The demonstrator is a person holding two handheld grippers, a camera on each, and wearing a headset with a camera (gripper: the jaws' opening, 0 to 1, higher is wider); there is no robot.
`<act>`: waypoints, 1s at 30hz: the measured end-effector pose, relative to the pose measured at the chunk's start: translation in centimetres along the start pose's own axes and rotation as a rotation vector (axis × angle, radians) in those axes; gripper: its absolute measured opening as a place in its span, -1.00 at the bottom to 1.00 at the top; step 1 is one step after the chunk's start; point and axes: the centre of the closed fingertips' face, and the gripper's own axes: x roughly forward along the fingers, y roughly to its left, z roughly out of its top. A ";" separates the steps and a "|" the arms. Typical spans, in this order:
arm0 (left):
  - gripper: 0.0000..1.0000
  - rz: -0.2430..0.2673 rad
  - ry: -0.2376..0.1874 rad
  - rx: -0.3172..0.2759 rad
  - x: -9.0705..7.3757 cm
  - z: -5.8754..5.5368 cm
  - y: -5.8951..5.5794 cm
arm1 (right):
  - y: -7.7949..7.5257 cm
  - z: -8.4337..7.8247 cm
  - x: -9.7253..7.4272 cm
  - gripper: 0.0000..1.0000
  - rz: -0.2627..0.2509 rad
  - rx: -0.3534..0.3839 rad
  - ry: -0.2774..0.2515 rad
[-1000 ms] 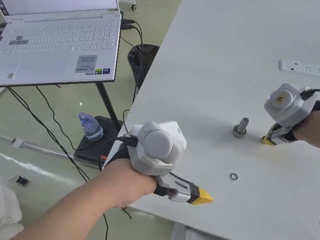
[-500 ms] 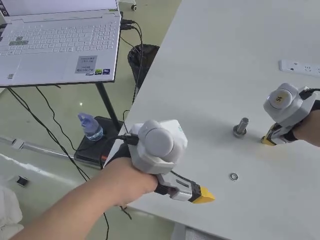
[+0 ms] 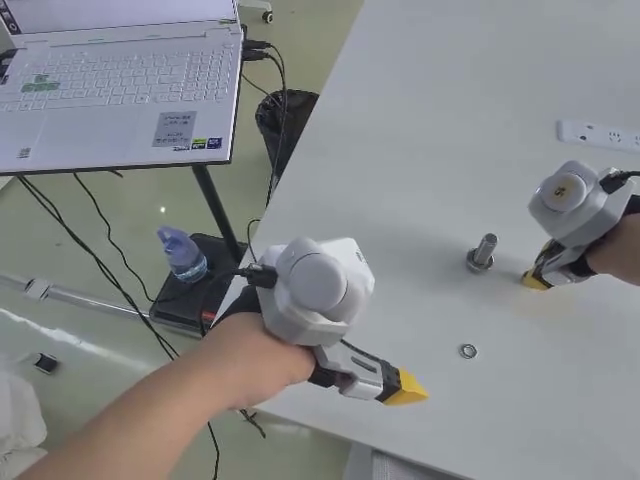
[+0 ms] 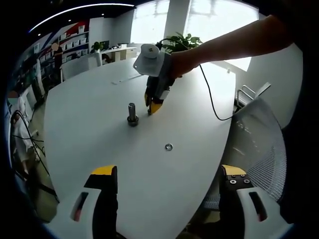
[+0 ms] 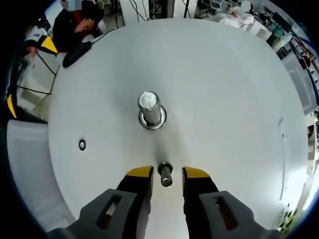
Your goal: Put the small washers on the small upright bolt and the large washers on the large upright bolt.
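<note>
Right gripper view: small bolt (image 5: 165,174) betw. open right claw (image 5: 167,172), left claw (image 4: 168,170) wide open

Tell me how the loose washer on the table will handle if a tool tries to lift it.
The washer lies flat on the smooth white table, so it will probably slide rather than lift when pinched. It looks like a thin metal ring: likely stiff, light, not fragile. Tipped on edge, it could roll.
</note>
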 end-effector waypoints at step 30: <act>0.68 0.032 -0.012 0.016 -1.3 -0.1 -1.3 | 1.4 0.9 -4.6 -0.49 0.010 -0.055 -0.018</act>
